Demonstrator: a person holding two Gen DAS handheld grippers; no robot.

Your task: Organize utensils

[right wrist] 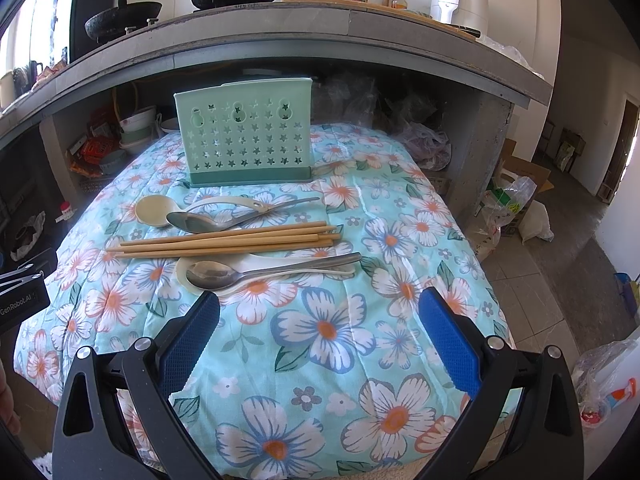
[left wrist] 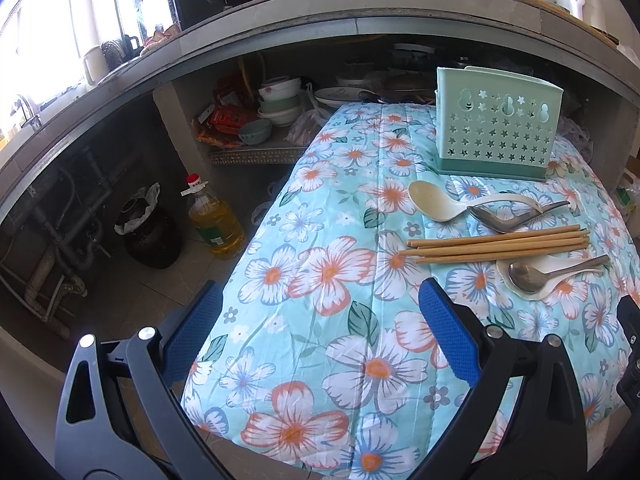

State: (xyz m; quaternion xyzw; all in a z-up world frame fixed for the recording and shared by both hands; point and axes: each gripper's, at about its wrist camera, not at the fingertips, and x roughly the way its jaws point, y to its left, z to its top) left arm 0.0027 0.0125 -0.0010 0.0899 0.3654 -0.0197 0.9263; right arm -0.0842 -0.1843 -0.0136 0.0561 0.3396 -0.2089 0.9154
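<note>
A mint-green utensil holder [right wrist: 244, 136] with star cut-outs stands upright at the back of a floral cloth-covered table [right wrist: 328, 328]; it also shows in the left wrist view [left wrist: 498, 124]. In front of it lie a cream spoon [right wrist: 154, 210], a metal spoon [right wrist: 192, 222], several wooden chopsticks [right wrist: 224, 240], and a second metal spoon [right wrist: 212, 274] resting on a white spoon [right wrist: 186, 280]. The chopsticks [left wrist: 496, 246] lie right of my left gripper [left wrist: 320, 300]. My left gripper is open and empty above the table's left edge. My right gripper [right wrist: 320, 308] is open and empty, just short of the nearest spoons.
A concrete counter [right wrist: 320, 28] with pots and bottles overhangs the back. Bowls and packets [left wrist: 276, 108] sit on a shelf under it. An oil bottle [left wrist: 214, 220] and a dark jar [left wrist: 148, 232] stand on the floor at left. Bags [right wrist: 508, 208] lie on the floor at right.
</note>
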